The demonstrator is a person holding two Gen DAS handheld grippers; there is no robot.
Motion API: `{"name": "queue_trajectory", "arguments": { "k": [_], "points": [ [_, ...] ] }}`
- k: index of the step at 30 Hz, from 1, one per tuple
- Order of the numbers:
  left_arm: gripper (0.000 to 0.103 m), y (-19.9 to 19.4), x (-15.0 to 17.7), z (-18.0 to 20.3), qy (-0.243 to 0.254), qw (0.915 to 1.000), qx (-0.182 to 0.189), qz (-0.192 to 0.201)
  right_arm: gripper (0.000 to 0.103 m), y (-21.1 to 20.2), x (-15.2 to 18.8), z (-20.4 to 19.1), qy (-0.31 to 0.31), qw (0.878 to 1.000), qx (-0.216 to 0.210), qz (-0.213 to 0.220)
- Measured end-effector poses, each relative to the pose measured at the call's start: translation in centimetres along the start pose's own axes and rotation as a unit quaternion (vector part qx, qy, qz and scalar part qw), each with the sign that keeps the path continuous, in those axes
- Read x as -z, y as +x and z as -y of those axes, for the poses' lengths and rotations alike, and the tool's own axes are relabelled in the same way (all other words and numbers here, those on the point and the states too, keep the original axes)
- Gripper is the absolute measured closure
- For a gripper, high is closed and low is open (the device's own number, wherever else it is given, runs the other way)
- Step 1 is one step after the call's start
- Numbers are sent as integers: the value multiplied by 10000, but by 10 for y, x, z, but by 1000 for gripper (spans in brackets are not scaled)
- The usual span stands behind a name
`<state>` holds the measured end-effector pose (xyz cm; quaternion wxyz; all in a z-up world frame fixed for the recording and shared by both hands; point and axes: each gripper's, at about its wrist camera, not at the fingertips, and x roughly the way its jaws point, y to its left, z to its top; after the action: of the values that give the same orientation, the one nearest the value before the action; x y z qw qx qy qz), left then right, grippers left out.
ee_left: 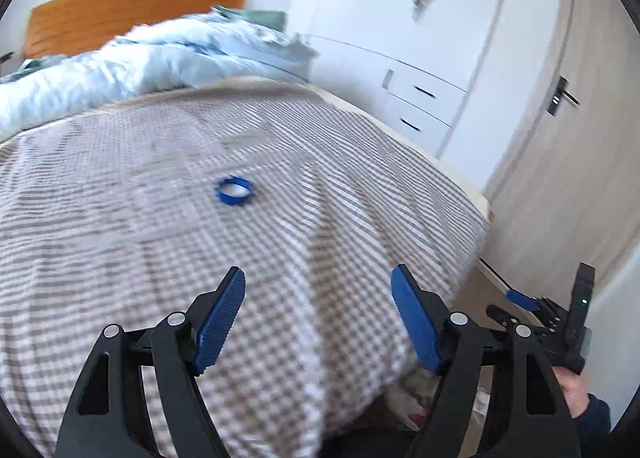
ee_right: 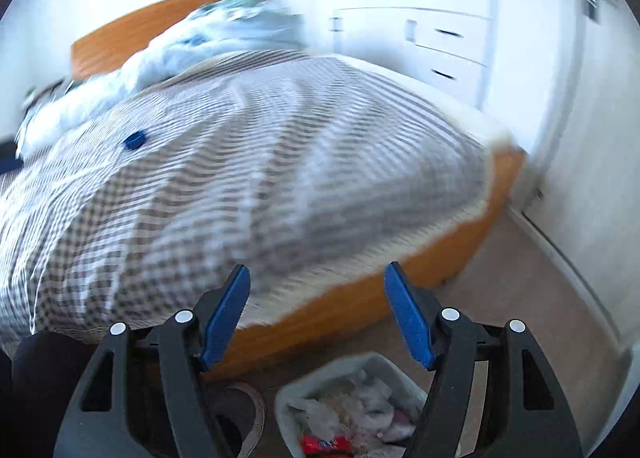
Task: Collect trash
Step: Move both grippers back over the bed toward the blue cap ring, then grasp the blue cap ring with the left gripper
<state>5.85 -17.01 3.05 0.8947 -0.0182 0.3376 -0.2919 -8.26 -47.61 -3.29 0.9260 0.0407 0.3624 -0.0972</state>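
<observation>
A small blue ring-shaped cap (ee_left: 234, 190) lies on the checked bedspread (ee_left: 120, 238), near the middle of the bed. My left gripper (ee_left: 318, 290) hovers over the bed's foot end with its jaws wide apart and nothing between them. In the right wrist view the same blue cap (ee_right: 135, 139) shows far off to the left. My right gripper (ee_right: 316, 286) is open and empty, above a grey bin (ee_right: 288, 398) on the floor that holds crumpled wrappers and paper. The right gripper (ee_left: 520, 300) also shows at the lower right of the left wrist view, held by a hand (ee_left: 576, 390).
A rumpled pale blue duvet (ee_left: 120, 65) lies by the wooden headboard (ee_left: 120, 9). White wardrobes with drawers (ee_left: 420, 97) and a door (ee_left: 580, 157) stand right of the bed. The wooden bed frame (ee_right: 360, 306) borders beige carpet (ee_right: 520, 298). A shoe (ee_right: 244, 414) sits left of the bin.
</observation>
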Motion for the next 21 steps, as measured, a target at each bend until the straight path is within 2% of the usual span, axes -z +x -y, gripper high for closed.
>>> {"name": "queue_trajectory", "arguments": {
  "k": [2, 5, 6, 8, 9, 11, 14, 16, 19, 21],
  "points": [
    [29, -16, -3, -41, -96, 9965, -758, 351, 36, 10, -24, -31, -225, 9991, -372, 5],
    [28, -37, -7, -107, -657, 9825, -1631, 616, 36, 33, -62, -75, -143, 9918, -1254, -202],
    [28, -43, -7, -129, -952, 9739, -1962, 625, 36, 44, -74, -88, 103, 9849, -1691, -348],
    [28, -50, -1, -169, -1579, 9491, -2680, 488, 36, 66, -93, -119, 492, 9685, -2358, -635],
    [28, -55, 1, -185, -1807, 9412, -2816, 463, 37, 77, -103, -137, 576, 9618, -2580, -712],
    [28, -59, 7, -211, -2135, 9343, -2808, 520, 45, 98, -121, -174, 617, 9532, -2839, -836],
    [28, -69, 8, -231, -2417, 9243, -2899, 568, 59, 143, -136, -215, 1113, 9368, -3026, -1359],
    [28, -74, 10, -239, -2579, 9220, -2819, 629, 63, 172, -138, -233, 1424, 9305, -2899, -1727],
    [28, -75, 15, -247, -2775, 9223, -2611, 639, 65, 202, -136, -247, 2099, 9132, -2829, -2050],
    [28, -72, 15, -251, -2807, 9229, -2557, 630, 65, 219, -143, -257, 2372, 9143, -2567, -2045]
  ]
}}
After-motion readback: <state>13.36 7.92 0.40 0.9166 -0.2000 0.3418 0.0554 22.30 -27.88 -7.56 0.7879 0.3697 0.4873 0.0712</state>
